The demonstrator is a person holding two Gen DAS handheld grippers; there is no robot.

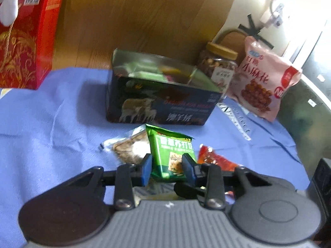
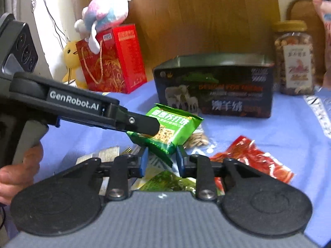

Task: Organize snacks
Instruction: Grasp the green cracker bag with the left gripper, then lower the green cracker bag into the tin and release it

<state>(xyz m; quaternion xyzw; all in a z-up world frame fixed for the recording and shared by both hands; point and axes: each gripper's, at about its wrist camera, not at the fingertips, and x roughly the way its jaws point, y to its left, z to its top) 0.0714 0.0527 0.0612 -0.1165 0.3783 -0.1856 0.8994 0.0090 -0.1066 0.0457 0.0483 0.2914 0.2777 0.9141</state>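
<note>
**Green snack packet held between two claws, in front of the open tin**

The green packet (image 1: 172, 155) hangs above the blue cloth (image 1: 51, 113), just in front of the dark tin (image 1: 161, 103). It looks light, soft and crinkly, with slippery film, so a sealed edge is judged the surest hold. The left claw (image 1: 167, 168) is narrowly parted, pads pressing the packet's sides. The right claw (image 2: 162, 158), equally narrow, pinches its lower corner.
</note>
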